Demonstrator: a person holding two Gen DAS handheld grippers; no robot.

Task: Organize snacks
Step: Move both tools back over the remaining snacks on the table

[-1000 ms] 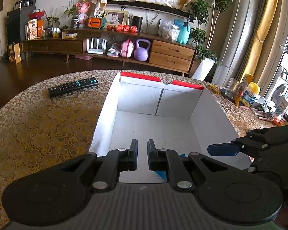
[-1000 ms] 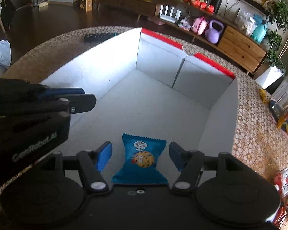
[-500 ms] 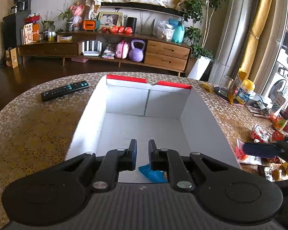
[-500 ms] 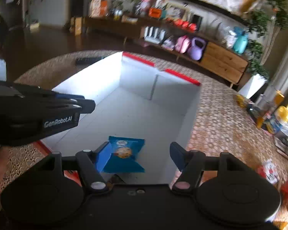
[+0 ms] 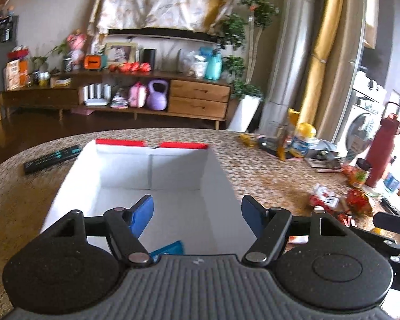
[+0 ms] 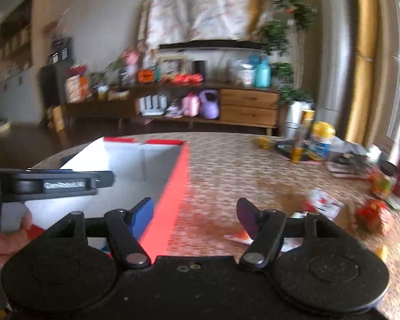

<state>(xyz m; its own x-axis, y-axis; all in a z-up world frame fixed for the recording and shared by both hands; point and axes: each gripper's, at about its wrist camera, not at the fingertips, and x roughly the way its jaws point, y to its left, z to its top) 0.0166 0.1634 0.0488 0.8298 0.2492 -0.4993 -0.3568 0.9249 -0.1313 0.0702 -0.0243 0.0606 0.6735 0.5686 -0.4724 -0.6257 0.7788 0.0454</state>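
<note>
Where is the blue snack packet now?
In the left wrist view, the blue packet lies inside the white box, at its near edge, below the open left gripper.

The white box (image 5: 221, 186) is open-topped and nearly bare inside; snack packets (image 6: 322, 205) litter the table (image 6: 240, 165) beside it.

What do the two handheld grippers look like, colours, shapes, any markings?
The left gripper and right gripper match: black textured bodies with two round discs, black linkage arms with silver pivot pins, and blue pads on the fingers. The left one's base is ribbed grey. From the right wrist view, a silver spring shows in the left gripper's side.
</note>
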